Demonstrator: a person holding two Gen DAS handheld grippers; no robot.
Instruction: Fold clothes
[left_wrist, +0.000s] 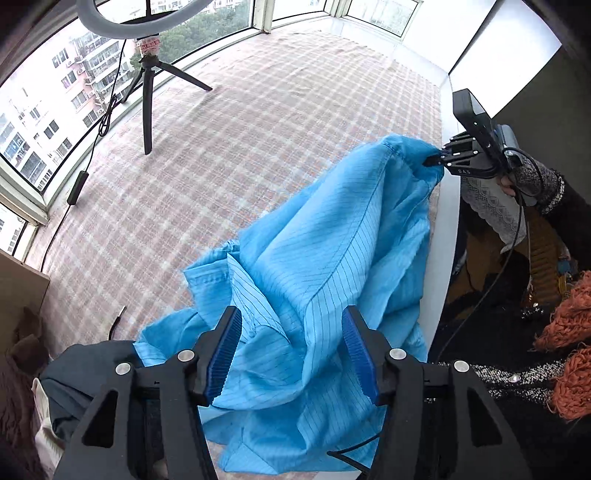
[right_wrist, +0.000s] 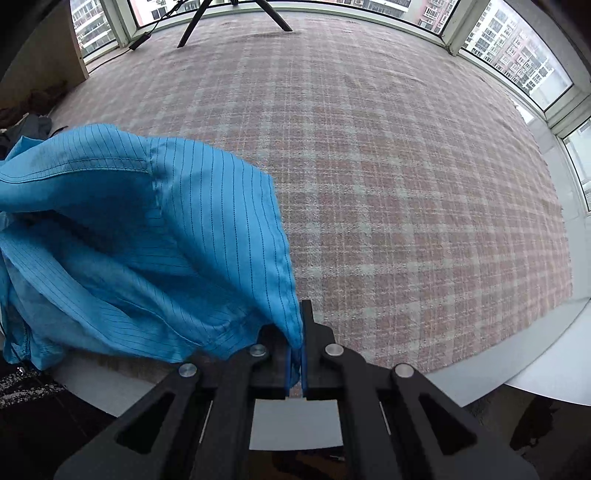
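Because the right gripper (right_wrist: 295, 363) has its two blue pads pinched tight on one edge of the blue shirt (left_wrist: 314, 266), that edge is lifted up off the checked blanket (left_wrist: 258, 122). In the left view you can see the same gripper off to the side, pulling a corner of the shirt up near the white edge (left_wrist: 445, 221) of the table. The cloth runs from that pinch down to a bunched heap, so it looks like the corner is held high to let the shirt hang open and shake out its wrinkles.

The left gripper (left_wrist: 291, 354) has its jaws wide apart. The shirt lies under and between them, but the pads do not seem to press on it, so this one holds nothing. I think it is open like that so it can come down and grab another edge.

The shirt sits at the near side of the blanket, close to the person, mostly crumpled and with no neat folds yet. A dark piece of clothing (left_wrist: 85, 373) lies beside it, partly under the blue cloth. A small black tripod (left_wrist: 147, 96) stands well apart, by the windows (left_wrist: 55, 110), leaving lots of room to spread the shirt flat. Folding has hardly begun.
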